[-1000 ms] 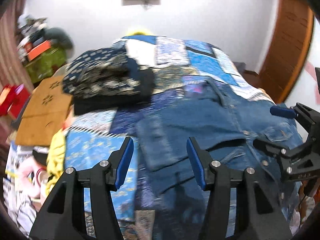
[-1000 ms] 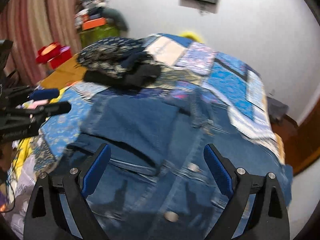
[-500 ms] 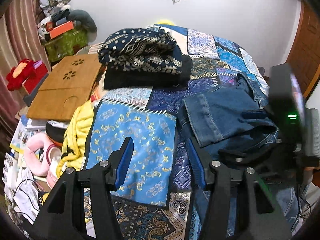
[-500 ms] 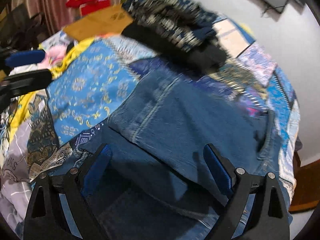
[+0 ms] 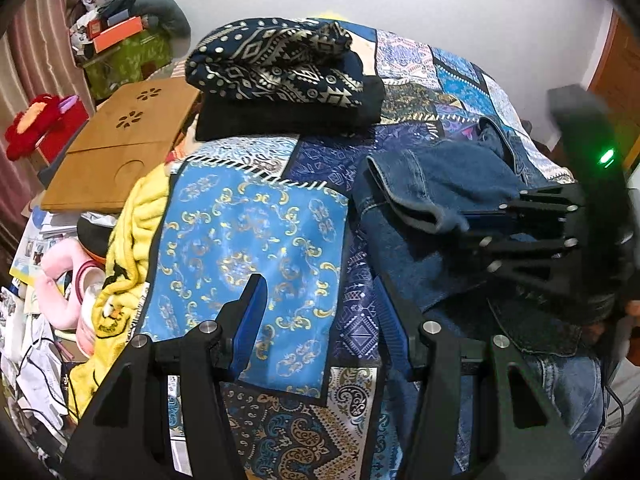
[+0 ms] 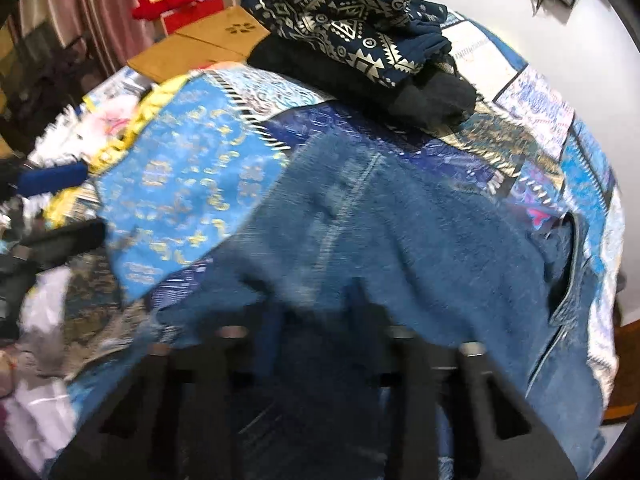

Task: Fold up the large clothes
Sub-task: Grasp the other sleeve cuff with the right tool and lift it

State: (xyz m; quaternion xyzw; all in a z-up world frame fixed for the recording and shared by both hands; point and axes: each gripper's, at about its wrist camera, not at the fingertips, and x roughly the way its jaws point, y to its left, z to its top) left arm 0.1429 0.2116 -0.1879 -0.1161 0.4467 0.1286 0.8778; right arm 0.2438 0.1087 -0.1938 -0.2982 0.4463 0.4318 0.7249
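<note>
Left wrist: right gripper (image 5: 486, 218) pinches denim jacket (image 5: 436, 196); left gripper (image 5: 320, 320) gapes beside it.

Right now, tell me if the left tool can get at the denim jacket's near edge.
Probably yes. The left tool is open, and only bare quilt lies between it and the denim jacket beside it.

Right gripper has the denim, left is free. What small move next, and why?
Probably carry the right gripper a little further across, laying the folded blue denim garment flat on itself. Its jaws look shut on a raised fold, while the left gripper stands open above the blue patchwork bedspread, holding nothing.
</note>
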